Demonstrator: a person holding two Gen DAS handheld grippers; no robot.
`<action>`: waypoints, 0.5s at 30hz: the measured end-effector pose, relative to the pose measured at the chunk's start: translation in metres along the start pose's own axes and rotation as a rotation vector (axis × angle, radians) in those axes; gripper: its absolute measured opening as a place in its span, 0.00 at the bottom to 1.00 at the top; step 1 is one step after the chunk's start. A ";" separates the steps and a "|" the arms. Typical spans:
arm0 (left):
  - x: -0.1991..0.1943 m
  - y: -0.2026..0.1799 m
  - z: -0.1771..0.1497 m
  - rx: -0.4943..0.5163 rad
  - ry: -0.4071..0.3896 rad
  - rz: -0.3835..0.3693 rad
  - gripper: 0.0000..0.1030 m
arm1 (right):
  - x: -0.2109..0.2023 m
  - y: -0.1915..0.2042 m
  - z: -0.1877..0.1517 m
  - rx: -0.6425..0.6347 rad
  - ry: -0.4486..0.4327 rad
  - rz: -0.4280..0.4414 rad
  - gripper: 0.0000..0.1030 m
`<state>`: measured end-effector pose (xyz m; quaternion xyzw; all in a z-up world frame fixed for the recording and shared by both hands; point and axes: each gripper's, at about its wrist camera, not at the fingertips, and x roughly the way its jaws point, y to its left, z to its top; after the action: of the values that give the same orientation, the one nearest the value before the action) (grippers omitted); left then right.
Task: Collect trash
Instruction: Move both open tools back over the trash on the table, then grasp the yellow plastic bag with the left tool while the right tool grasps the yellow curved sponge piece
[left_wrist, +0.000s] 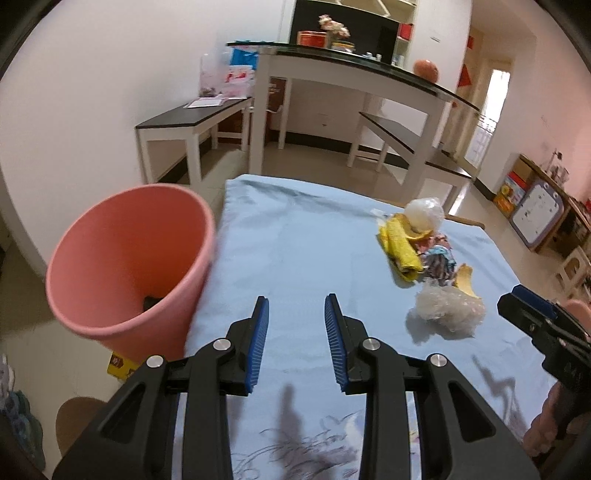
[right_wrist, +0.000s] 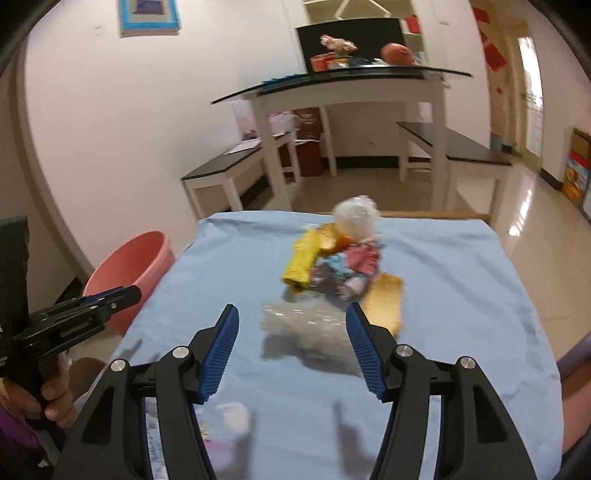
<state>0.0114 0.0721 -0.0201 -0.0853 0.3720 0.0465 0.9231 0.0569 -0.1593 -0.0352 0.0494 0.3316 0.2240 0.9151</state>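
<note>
Two grippers, left (left_wrist: 296, 325) and right (right_wrist: 291, 332), fingers wide, empty; crumpled clear plastic wad (right_wrist: 306, 326), blurred.

We see bare light-blue cloth (left_wrist: 295, 243) between the pink plastic bin (left_wrist: 125, 258) at left and the crumpled trash heap (left_wrist: 428, 254) at far right.

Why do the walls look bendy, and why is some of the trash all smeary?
Both wrist views come through a fisheye lens, so straight walls and the long table bow into curves, with dark corners. In the right wrist view the trash pile and crumpled clear plastic are smeared by motion blur, and the floor glares. In the left wrist view the pink bin rim is slightly blurred, and finger shadows fall on the blue cloth.
</note>
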 end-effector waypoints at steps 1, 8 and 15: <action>0.002 -0.004 0.002 0.009 0.002 -0.007 0.30 | -0.001 -0.007 0.000 0.017 -0.002 -0.005 0.58; 0.023 -0.037 0.017 0.070 0.041 -0.082 0.31 | -0.005 -0.049 0.001 0.102 -0.020 -0.072 0.58; 0.056 -0.075 0.039 0.139 0.087 -0.151 0.31 | 0.001 -0.071 -0.003 0.155 -0.007 -0.087 0.58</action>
<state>0.0890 0.0075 -0.0218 -0.0509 0.4067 -0.0527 0.9106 0.0832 -0.2226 -0.0552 0.1065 0.3465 0.1575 0.9186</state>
